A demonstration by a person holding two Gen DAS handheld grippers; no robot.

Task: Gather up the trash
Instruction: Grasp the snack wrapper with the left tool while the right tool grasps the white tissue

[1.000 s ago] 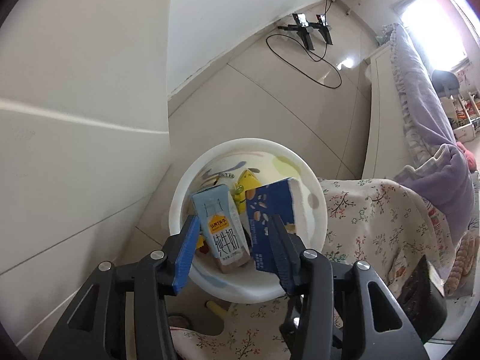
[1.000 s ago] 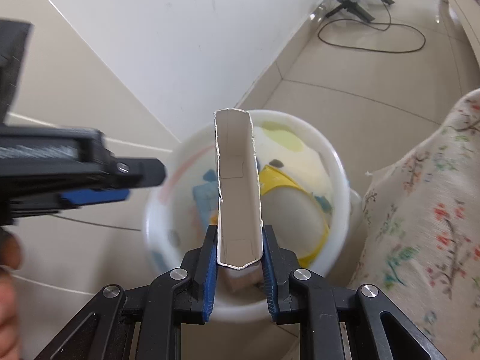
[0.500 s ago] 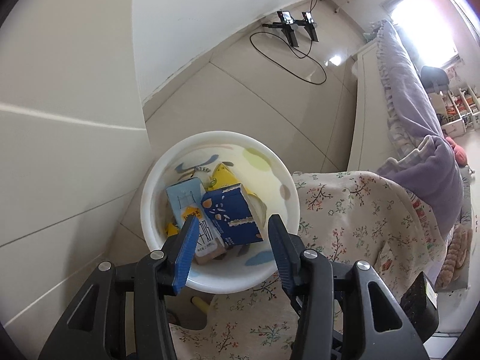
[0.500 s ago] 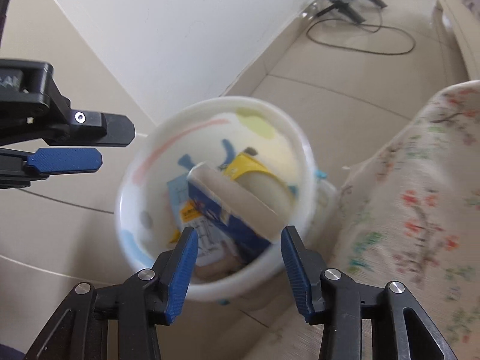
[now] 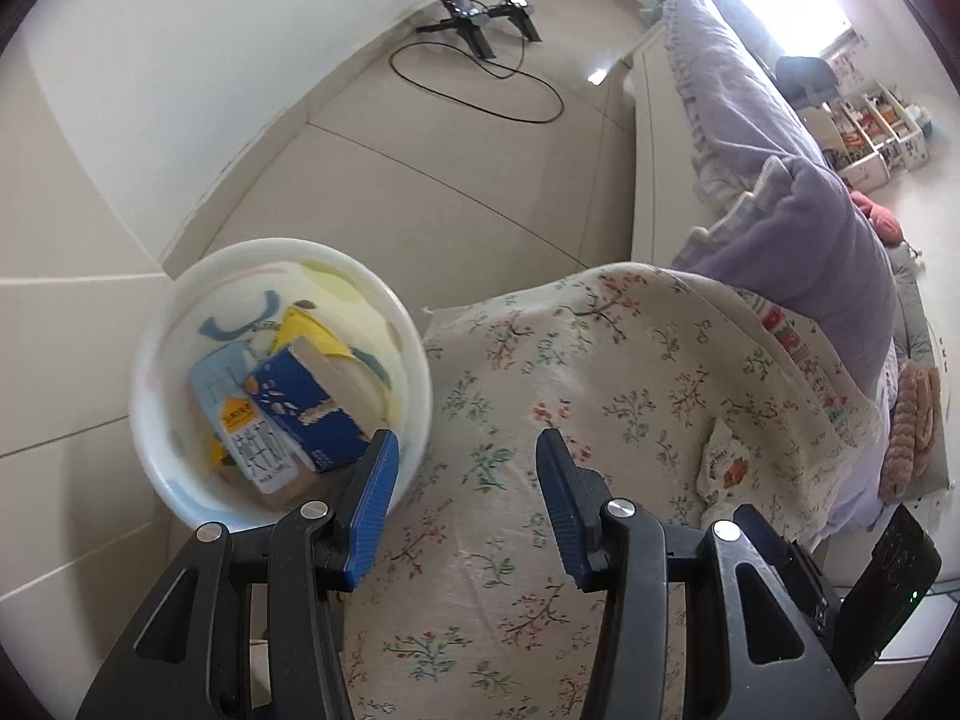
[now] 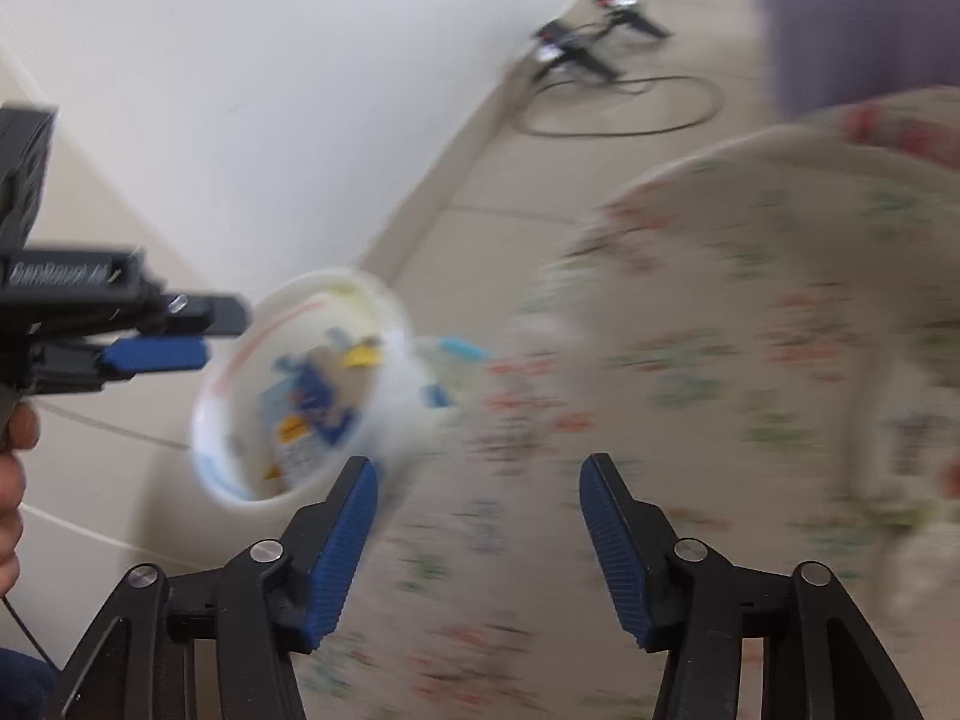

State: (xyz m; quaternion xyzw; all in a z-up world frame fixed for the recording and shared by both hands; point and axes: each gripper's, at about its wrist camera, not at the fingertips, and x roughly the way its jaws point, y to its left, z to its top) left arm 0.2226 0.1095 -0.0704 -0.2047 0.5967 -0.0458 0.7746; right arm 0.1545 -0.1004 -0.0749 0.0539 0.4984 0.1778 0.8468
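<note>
- Both grippers have swung right since a second ago, away from over the white trash bin (image 5: 414,360) and toward the floral cloth (image 5: 630,372); the dark blue carton (image 5: 300,414) that the right gripper held a second ago now lies inside the bin.
- Left gripper (image 5: 465,483): its blue-padded fingers (image 5: 375,498) stand spread apart with nothing between them, hovering above the near edge of the floral cloth.
- Right gripper (image 6: 477,531): its fingers (image 6: 342,531) are also wide apart and hold nothing; this view is heavily motion-blurred.
- The trash bin sits on the tiled floor (image 5: 456,180), just beside the left edge of the floral cloth and near the white wall (image 5: 240,48).
- Inside the bin, the dark blue carton leans on a light blue carton (image 5: 246,432), with a yellow wrapper (image 5: 312,330) behind them on the far side.
- In the right wrist view the left gripper (image 6: 153,354) appears at the left edge, held by the person's hand (image 6: 12,474), level with the bin (image 6: 396,420).
- Far across the floor, a black stand (image 5: 480,12) with a looped cable (image 5: 480,78) rests by the wall.
- To the right, a lilac blanket (image 5: 798,180) lies on a bed.
</note>
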